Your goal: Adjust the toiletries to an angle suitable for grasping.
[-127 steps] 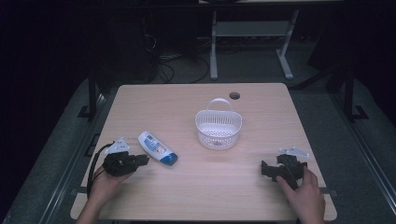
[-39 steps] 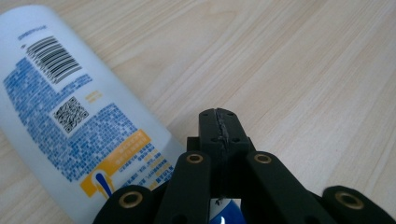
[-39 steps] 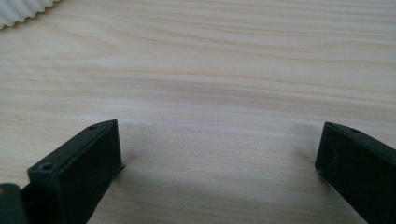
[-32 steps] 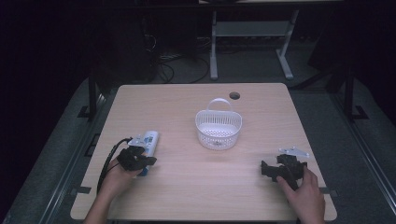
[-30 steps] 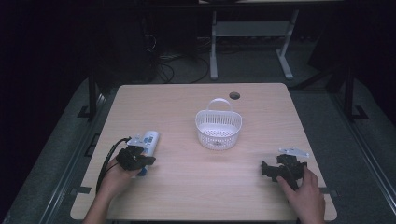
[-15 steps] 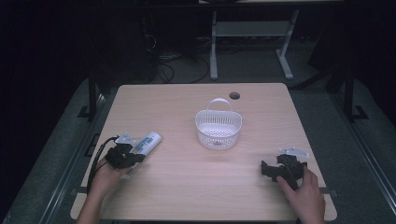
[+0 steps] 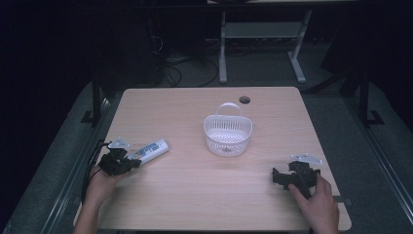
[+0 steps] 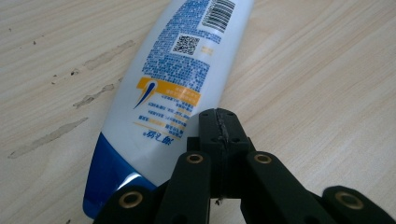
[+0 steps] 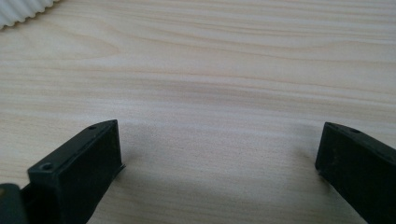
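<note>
The left tongs (image 8: pixel 219 126) are shut tight, jaw against jaw, and hold nothing. Their tip sits right beside the bottle (image 8: pixel 177 79), at its side near the blue cap end; I cannot tell if they touch it. The bottle lies flat on the worktop (image 8: pixel 327 70), just past the left tongs (image 7: pixel 117 163), and points away from them toward the basket (image 7: pixel 227 135).

The right tongs (image 9: pixel 219 154) are wide open with only bare wood between the jaws. In the high view the right tongs (image 7: pixel 292 176) rest near the front right corner, well apart from the basket.

The worktop is pale wood with fine lines and some grey smudges beside the bottle. The room around it is dark, with a grey floor and cables behind.

The bottle (image 7: pixel 148 150) is white with a blue cap. Its label has a barcode, a square code, tiny blue print and an orange band, too small to read.
</note>
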Action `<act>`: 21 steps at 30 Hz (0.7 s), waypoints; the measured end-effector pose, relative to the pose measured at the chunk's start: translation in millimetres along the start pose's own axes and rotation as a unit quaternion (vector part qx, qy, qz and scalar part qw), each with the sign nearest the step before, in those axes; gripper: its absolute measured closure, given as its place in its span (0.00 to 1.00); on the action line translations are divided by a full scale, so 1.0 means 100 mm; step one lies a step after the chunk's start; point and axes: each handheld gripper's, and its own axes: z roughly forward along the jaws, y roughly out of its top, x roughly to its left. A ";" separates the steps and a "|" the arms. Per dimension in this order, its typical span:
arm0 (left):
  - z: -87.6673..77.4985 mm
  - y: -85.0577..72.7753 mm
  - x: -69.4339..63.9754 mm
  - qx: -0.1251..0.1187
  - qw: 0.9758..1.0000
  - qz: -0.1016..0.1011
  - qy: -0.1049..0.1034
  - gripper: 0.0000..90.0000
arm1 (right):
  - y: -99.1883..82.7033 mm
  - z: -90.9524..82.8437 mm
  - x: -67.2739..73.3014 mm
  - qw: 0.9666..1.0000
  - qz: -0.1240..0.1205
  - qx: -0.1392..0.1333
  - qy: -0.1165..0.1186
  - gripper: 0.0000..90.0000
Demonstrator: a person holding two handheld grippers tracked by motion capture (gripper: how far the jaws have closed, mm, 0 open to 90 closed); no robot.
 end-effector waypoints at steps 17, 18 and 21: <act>0.00 0.37 0.06 -0.042 0.999 0.000 -0.010 1.00 | 0.00 0.00 0.00 1.000 -0.001 0.000 0.001 0.00; 0.01 0.40 0.08 -0.043 0.999 0.002 -0.009 1.00 | 0.00 0.00 0.00 1.000 -0.001 0.000 0.001 0.00; 0.07 0.49 0.12 -0.047 0.999 0.001 -0.007 1.00 | 0.00 0.00 0.00 1.000 -0.001 0.000 0.001 0.00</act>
